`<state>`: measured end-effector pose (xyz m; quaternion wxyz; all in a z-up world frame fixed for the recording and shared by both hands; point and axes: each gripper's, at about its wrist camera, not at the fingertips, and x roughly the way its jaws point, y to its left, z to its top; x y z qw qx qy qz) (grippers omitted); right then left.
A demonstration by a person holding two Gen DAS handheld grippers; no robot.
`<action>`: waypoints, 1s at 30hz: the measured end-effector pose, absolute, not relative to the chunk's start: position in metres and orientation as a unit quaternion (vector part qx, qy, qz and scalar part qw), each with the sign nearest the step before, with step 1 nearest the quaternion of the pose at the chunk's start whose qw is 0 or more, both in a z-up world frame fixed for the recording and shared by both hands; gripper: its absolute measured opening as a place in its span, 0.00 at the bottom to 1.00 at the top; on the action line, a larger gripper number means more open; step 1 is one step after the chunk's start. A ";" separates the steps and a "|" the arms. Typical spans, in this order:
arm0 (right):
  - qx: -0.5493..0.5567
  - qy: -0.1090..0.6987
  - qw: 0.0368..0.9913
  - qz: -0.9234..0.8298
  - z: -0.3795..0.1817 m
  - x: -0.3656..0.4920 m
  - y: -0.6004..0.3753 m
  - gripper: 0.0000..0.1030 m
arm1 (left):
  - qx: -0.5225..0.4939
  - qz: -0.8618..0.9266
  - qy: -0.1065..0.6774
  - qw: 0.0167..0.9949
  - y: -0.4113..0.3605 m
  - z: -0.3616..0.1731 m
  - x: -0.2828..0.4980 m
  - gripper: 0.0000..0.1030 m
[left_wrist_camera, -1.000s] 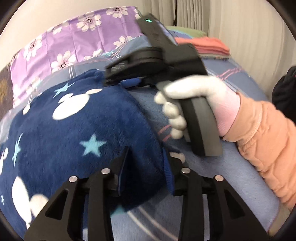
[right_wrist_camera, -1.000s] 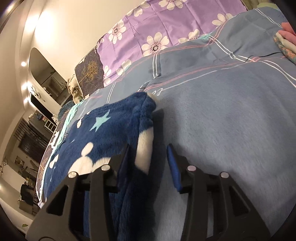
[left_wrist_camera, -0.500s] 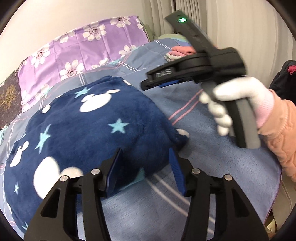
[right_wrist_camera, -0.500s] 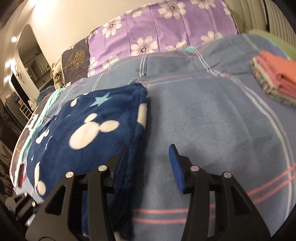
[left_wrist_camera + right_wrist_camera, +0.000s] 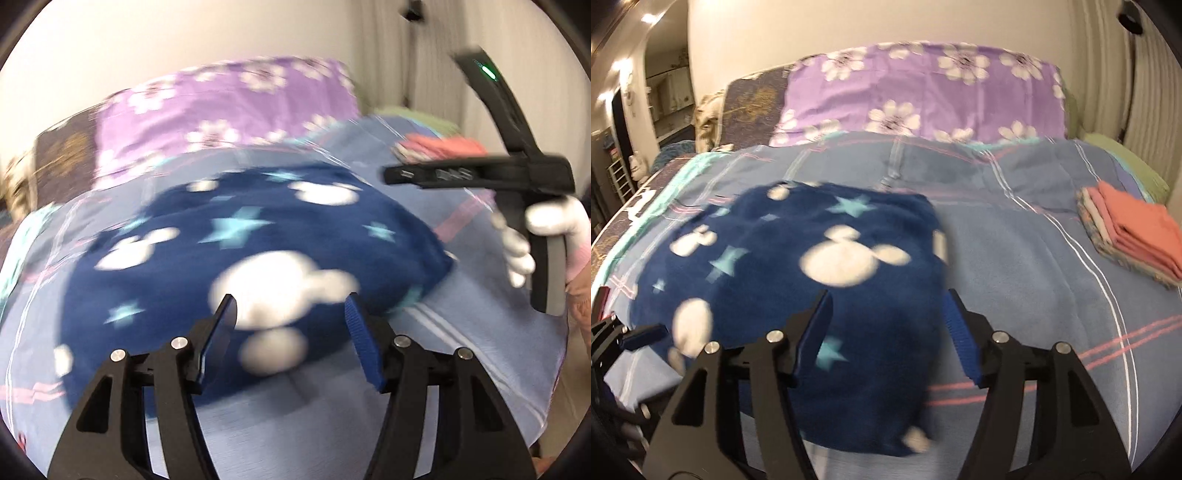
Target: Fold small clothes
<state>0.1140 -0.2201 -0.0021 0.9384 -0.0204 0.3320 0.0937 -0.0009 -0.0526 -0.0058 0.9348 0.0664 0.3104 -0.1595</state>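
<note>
A navy fleece garment [image 5: 258, 240] with white mouse heads and teal stars lies folded on the blue plaid bedcover [image 5: 461, 332]. My left gripper [image 5: 290, 310] hovers over its near edge; the jaws are opening and the pads press on nothing. In the right wrist view the same garment [image 5: 812, 258] lies under my right gripper [image 5: 886, 302], whose jaws are also opening and grip nothing. The left wrist view shows the right gripper [image 5: 397, 173] from the side, held by a white-gloved hand [image 5: 550, 221] to the garment's right. The left gripper [image 5: 635, 338] peeks in at the left edge.
A stack of folded clothes [image 5: 1134, 232] with a coral piece on top sits at the bed's right side, also visible as the stack [image 5: 439, 147]. A purple floral pillow [image 5: 923, 92] lies at the head. The bedcover [image 5: 1034, 277] stretches between garment and stack.
Both grippers have let go of the garment's folded edge, widened their jaws and pulled back and up. The garment now lies flat, more of it in view.
</note>
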 end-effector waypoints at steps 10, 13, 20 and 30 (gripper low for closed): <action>-0.086 0.323 0.920 0.204 0.021 0.143 -0.061 0.61 | -0.104 -0.094 0.320 0.937 0.140 -0.020 -0.006 0.47; -0.125 0.331 0.905 0.236 0.018 0.153 -0.001 0.61 | -0.130 -0.131 0.327 0.927 0.150 -0.032 -0.001 0.48; -0.166 0.389 0.865 0.269 0.001 0.196 0.113 0.63 | -0.155 -0.164 0.358 0.906 0.156 -0.055 0.023 0.48; -0.290 0.439 0.827 0.198 -0.066 0.251 0.195 0.09 | -0.186 -0.193 0.390 0.881 0.158 -0.072 0.033 0.13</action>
